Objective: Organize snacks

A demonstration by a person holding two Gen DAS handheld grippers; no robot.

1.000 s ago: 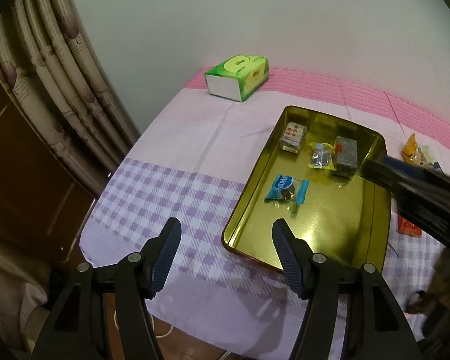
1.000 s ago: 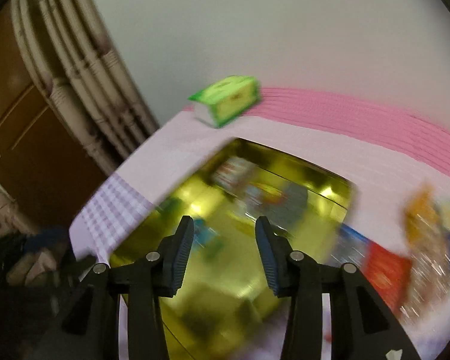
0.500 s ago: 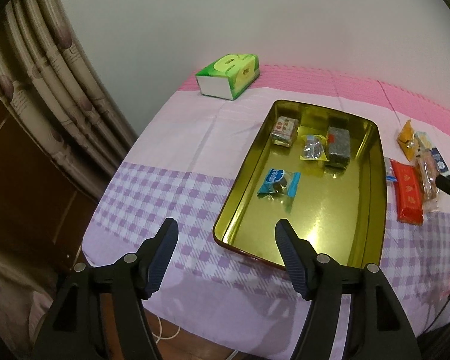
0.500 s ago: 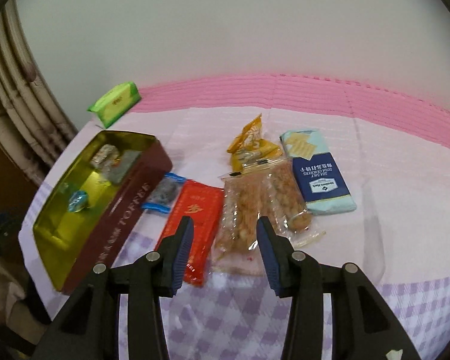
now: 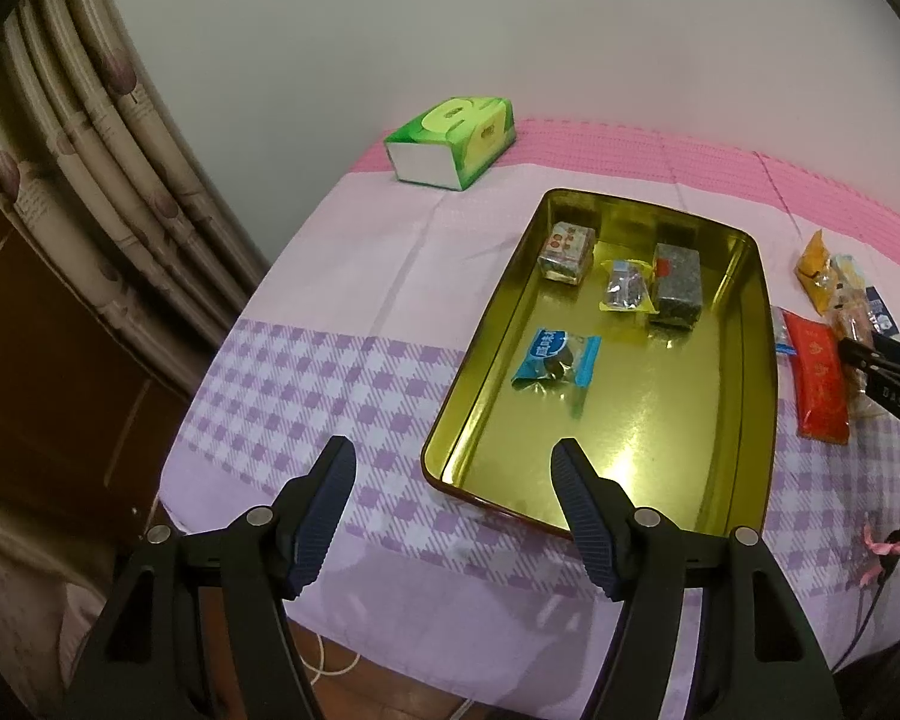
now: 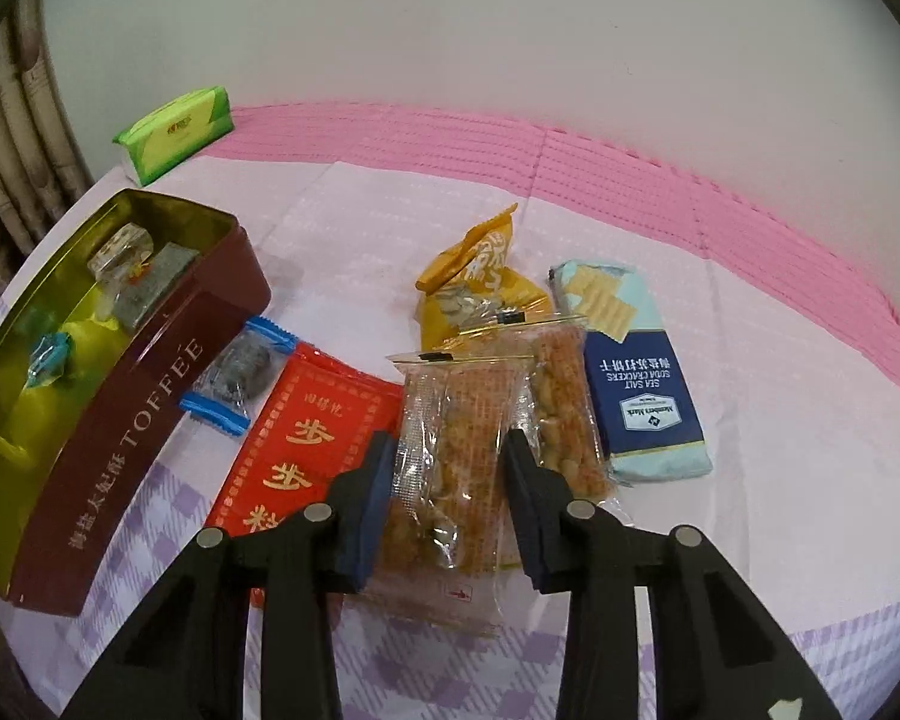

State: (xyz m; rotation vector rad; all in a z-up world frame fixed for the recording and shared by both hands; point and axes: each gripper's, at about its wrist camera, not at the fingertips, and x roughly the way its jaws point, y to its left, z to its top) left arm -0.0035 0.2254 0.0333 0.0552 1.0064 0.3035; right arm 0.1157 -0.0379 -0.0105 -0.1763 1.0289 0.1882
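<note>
The right tongs point(image 6: 444, 480) have swung from above the toffee tin point(image 6: 144, 396) to the loose snacks, and their jaws have just been closing around the clear-wrapped nut bar point(image 6: 450, 450), which lies between them, seemingly not yet pinched. Beyond it lie the yellow packet point(image 6: 486, 276) and cracker pack point(image 6: 636, 378). A pick-up looks imminent; the left tongs point(image 5: 450, 504) hang apart, empty, over the tin's near rim
</note>
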